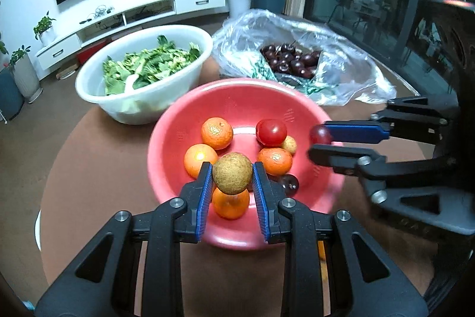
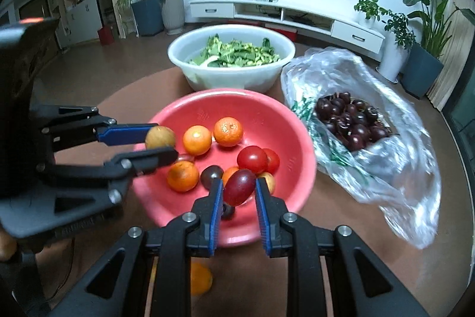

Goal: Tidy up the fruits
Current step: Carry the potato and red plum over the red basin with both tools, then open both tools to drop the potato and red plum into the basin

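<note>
A red bowl (image 1: 237,100) (image 2: 267,115) on the round brown table holds several mandarins (image 1: 216,132) (image 2: 228,131), red tomatoes (image 1: 271,132) (image 2: 252,159), a dark plum-like fruit (image 2: 211,176) and a small tan fruit (image 1: 289,145). Over the bowl's near side my left gripper (image 1: 232,168) (image 2: 163,140) is shut on a round tan-brown fruit (image 1: 232,173) (image 2: 160,137). My right gripper (image 2: 239,183) (image 1: 317,140) is shut on a dark red oval fruit (image 2: 239,187) (image 1: 320,134), above the bowl's near right part.
A white basin (image 1: 89,73) (image 2: 231,79) of leafy greens stands behind the bowl. A clear plastic bag (image 1: 356,73) (image 2: 400,168) with dark cherries (image 1: 292,61) (image 2: 350,121) lies to its right. One loose mandarin (image 2: 202,278) lies on the table near me.
</note>
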A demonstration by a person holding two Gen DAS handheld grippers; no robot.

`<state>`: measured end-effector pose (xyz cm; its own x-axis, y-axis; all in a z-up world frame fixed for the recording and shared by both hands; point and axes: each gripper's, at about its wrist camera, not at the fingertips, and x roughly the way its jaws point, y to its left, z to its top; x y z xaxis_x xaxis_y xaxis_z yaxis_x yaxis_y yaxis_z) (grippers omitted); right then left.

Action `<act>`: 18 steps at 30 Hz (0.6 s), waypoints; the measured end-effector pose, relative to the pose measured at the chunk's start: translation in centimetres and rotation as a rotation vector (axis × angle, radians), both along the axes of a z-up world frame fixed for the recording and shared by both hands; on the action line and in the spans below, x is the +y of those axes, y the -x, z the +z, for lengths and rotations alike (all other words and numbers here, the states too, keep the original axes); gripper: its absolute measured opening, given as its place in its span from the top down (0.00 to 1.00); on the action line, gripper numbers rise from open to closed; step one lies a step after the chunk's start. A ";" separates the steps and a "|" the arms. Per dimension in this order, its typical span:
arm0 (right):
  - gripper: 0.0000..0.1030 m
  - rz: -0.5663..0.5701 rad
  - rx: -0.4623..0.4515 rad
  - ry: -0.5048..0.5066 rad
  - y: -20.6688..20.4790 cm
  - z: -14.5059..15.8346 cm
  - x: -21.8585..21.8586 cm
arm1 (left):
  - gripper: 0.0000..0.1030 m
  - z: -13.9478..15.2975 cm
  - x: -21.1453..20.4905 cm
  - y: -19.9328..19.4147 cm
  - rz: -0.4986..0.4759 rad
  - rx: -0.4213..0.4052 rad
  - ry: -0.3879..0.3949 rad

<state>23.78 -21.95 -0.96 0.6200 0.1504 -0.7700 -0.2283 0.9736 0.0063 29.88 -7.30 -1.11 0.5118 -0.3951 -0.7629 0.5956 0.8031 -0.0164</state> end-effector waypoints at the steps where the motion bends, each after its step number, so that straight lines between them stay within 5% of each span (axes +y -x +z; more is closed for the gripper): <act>1: 0.76 0.002 0.010 0.007 -0.6 -0.5 0.1 | 0.76 -0.5 -0.4 -0.5 0.000 0.004 -0.004; 9: 0.76 -0.009 0.069 0.013 -2.1 -3.7 0.1 | 0.75 -3.8 -1.9 -3.1 -0.002 0.039 -0.029; 18: 0.75 -0.001 0.055 0.025 -1.7 -3.8 0.1 | 0.75 -5.2 -2.7 -3.2 0.001 0.037 -0.051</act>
<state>25.50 -21.82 -4.76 0.5765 0.1297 -0.8067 -0.2273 0.9738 -0.0058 33.07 -9.98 -6.27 0.4829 -0.3547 -0.8006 0.5946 0.8040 0.0024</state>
